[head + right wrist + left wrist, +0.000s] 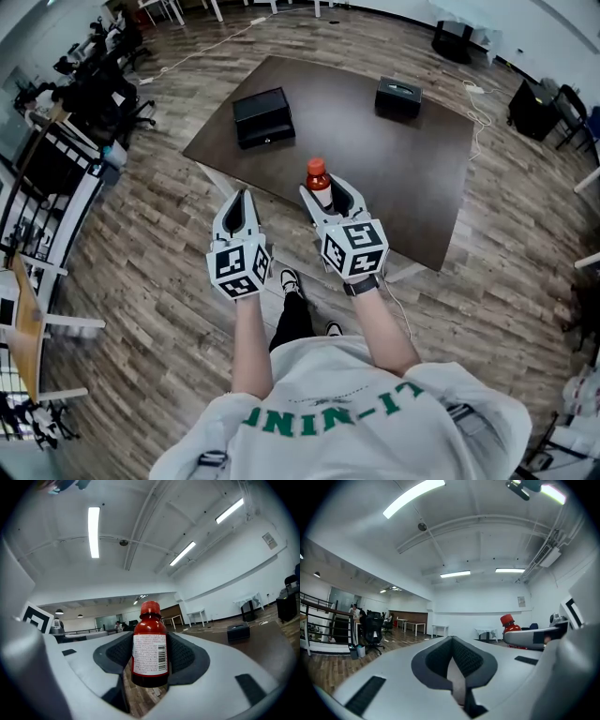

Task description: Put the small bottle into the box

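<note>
The right gripper point(325, 199) squeezes the small red bottle with a white label point(150, 653), near the dark brown table point(375, 178)'s edge. The left gripper point(453, 663) is pinched closed, empty. The near black box point(263, 117) looks closed, so the bottle may bump its lid and slip.

A dark brown table point(394, 178) stands askew at twelve o'clock on a wood-plank floor point(141, 281). Black office chairs point(103, 94) crowd together at ten o'clock. A white cable point(202, 49) trails over the floor at eleven. More dark chairs point(544, 108) sit at two o'clock. Long strip lights point(93, 531) glow overhead.
</note>
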`<state>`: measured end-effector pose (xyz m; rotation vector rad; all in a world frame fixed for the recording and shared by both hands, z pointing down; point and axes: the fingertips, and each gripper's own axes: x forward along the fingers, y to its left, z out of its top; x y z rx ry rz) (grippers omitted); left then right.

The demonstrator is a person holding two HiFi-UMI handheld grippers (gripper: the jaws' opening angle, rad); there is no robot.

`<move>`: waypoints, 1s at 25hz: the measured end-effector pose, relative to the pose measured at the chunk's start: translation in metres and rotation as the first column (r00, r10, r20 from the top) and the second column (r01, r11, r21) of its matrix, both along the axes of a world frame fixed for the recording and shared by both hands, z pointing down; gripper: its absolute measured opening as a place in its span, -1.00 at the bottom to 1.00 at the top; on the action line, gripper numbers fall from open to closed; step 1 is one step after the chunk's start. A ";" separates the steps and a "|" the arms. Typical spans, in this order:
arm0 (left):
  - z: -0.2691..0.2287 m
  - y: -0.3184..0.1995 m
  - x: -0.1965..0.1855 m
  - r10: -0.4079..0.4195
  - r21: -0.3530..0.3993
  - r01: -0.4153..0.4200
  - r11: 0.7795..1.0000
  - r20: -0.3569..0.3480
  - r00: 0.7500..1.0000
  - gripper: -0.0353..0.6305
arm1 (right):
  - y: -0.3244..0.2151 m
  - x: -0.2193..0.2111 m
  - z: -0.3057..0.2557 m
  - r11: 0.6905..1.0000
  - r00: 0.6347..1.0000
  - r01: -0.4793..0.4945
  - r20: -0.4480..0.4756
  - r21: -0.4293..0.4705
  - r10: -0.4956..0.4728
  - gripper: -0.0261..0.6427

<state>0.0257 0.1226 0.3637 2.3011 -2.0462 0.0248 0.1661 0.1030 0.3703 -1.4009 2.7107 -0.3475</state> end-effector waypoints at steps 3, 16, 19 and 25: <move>0.010 -0.029 -0.010 -0.001 -0.008 0.001 1.000 -0.001 1.000 -0.86 | -0.027 -0.013 0.012 1.000 1.000 0.008 -0.008 -0.018 -0.008 -0.23; -0.012 -0.206 -0.114 0.001 0.054 -0.002 0.999 0.020 1.000 -0.86 | -0.193 -0.133 -0.005 0.999 0.998 0.034 -0.057 0.021 -0.033 -0.23; -0.009 -0.243 -0.140 0.008 0.049 -0.009 0.999 0.020 1.000 -0.85 | -0.232 -0.163 -0.003 0.999 0.997 0.038 -0.075 0.021 -0.037 -0.23; 0.007 -0.306 -0.169 0.054 0.034 -0.055 0.998 0.018 0.998 -0.86 | -0.301 -0.202 0.018 1.000 0.995 0.026 -0.097 -0.005 -0.026 -0.23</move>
